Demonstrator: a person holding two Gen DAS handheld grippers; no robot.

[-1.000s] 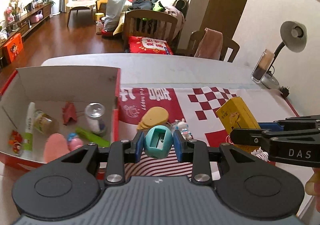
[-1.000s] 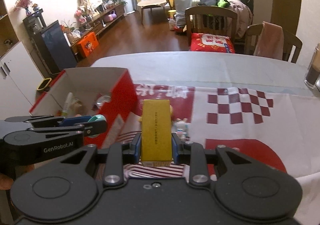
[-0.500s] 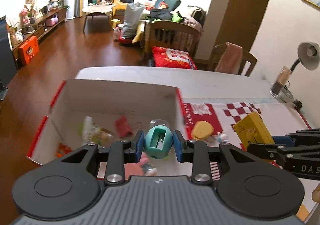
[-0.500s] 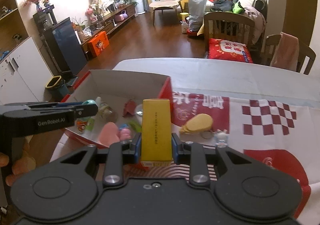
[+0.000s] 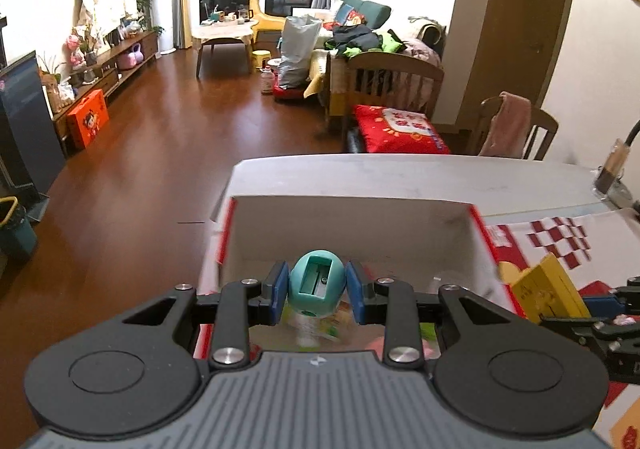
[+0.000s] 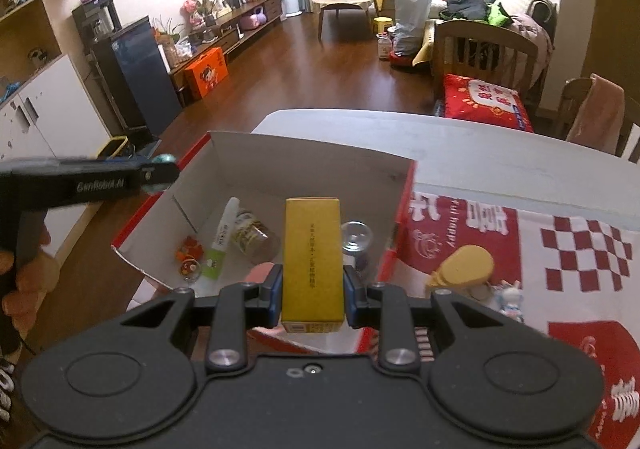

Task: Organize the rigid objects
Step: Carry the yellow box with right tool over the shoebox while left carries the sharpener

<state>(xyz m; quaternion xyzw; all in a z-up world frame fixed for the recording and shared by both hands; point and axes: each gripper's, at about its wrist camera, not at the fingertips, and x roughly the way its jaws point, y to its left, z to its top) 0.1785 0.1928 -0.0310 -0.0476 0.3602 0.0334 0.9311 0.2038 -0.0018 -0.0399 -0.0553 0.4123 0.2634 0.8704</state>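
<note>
Already several small things lie inside the red box (image 6: 402, 205): a white tube (image 6: 222, 239), a jar (image 6: 254, 235), a clear cup (image 6: 355, 237) and a small orange toy (image 6: 188, 249). So I judge that the sorting is partly done.

The left gripper (image 5: 317, 291) has its fingers closed on a teal pencil sharpener (image 5: 317, 283), which it holds above the near part of the box. The right gripper (image 6: 312, 295) has its fingers closed on a yellow carton (image 6: 312, 261), standing upright between the blue pads, above the near edge of the box. Both things are in the air, not yet put down.

On the counter (image 6: 500, 153), on the red and white cloth (image 6: 580, 249) to the right of the box, a yellow rounded thing (image 6: 464, 265) and a small white figurine (image 6: 510, 295) remain, just beside each other.

What is left, as I see it: to release the sharpener and the carton into the box, then to collect these two last things. The carton is tall, so it may need to be laid between the cup and the jar.
</note>
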